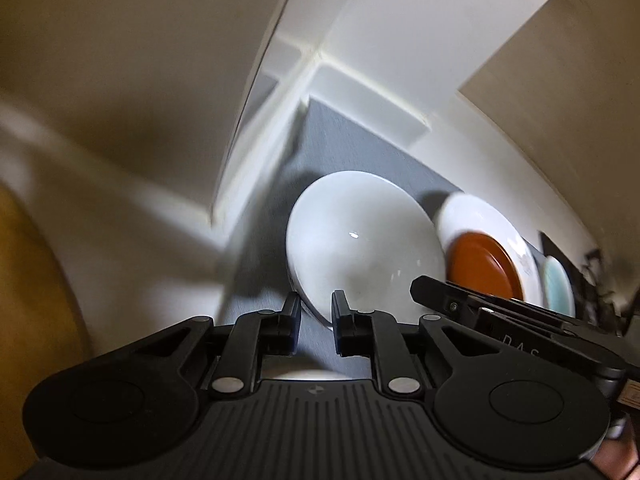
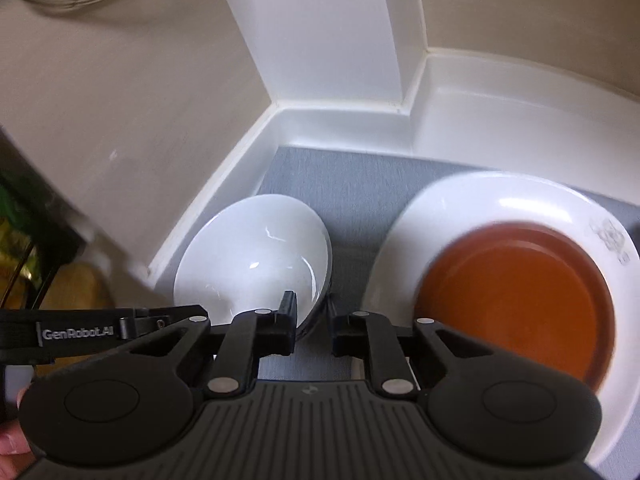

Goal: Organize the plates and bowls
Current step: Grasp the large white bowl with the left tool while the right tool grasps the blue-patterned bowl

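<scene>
Both grippers point steeply down at a grey-matted tabletop set into a white-walled corner. The left gripper has its jaws drawn nearly together across the near rim of a white bowl: the rim passes between the two fingers, which appear to pinch it. The right gripper shows the same pose, its jaws close-set on the near right edge of that bowl, the left finger over the bowl's inside, the right finger outside the wall. Each tool is visible to the other: the right one enters the left view at 3 o'clock, the left one enters the right view at 9 o'clock. At 3 o'clock from the bowl lies a white plate carrying an orange dish; beyond it, a pale turquoise plate. A fingertip shows at 8 o'clock.
</scene>
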Available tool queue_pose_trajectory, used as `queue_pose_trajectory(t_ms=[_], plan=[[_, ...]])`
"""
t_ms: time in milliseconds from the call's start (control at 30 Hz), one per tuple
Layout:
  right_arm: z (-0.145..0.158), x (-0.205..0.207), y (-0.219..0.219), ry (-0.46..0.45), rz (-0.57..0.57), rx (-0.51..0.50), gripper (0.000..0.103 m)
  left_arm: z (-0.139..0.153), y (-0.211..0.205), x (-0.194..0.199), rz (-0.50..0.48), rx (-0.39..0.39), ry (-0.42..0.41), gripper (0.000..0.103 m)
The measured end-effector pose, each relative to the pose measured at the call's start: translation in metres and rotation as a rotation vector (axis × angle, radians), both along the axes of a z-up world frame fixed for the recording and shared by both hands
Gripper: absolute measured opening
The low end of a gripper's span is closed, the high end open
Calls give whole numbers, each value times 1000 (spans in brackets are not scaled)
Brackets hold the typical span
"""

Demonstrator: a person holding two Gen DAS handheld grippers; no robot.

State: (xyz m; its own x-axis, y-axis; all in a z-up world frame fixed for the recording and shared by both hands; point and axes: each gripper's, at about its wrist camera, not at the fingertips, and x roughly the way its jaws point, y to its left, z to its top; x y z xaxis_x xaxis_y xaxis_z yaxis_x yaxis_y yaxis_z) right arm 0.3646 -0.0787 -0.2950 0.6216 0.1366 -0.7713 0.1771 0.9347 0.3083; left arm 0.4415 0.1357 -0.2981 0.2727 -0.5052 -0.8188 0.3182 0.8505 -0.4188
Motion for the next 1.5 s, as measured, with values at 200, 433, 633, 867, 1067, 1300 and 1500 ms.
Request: queue_pose_trajectory(t_ms=[200,433,633,867,1067,1300,1500], plan=[[5,-10,-2,-39,-30,-43,14,2,1,15,20,22,-45,17],[-9,-1,-1,-25,-20,7,21,-22,-14,30,16,24,35,16],[-10,-8,-3,-11,-28,52,17,-14,-24,15,3,71,14,16],[24,-41,-25,-110,-78,81,17,25,-44,2,-33,48,-22,16],[56,-89,-71,-223,-210,116,17,55,-95,-11,-133,-5,-35,16],[64,-146,-134,-289,-369,99,18,70,-184,-30,-293,-9,-33,16],[50,-184,-193,-326,-519,101,18,59,-259,-34,-394,-29,57,16]])
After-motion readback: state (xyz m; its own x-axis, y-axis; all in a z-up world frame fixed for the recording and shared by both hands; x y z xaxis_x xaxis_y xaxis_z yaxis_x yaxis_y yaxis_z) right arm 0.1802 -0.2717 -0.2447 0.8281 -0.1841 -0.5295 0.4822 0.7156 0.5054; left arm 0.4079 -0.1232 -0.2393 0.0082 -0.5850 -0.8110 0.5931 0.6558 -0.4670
